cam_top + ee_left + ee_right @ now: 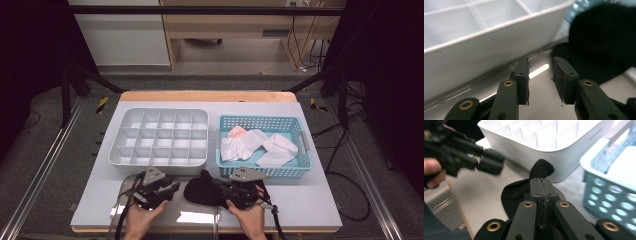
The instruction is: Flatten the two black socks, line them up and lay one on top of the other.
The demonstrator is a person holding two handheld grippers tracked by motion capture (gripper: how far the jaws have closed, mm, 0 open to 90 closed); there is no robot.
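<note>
In the high view the right gripper (220, 186) covers part of the black sock (200, 192), so the pinch itself cannot be made out. In the left gripper view the sock (599, 45) runs off the top and right edges, and the white divided tray (474, 50) is cut off at the left. The blue basket (609, 185) is blurred in the right gripper view and runs past the right edge.
</note>
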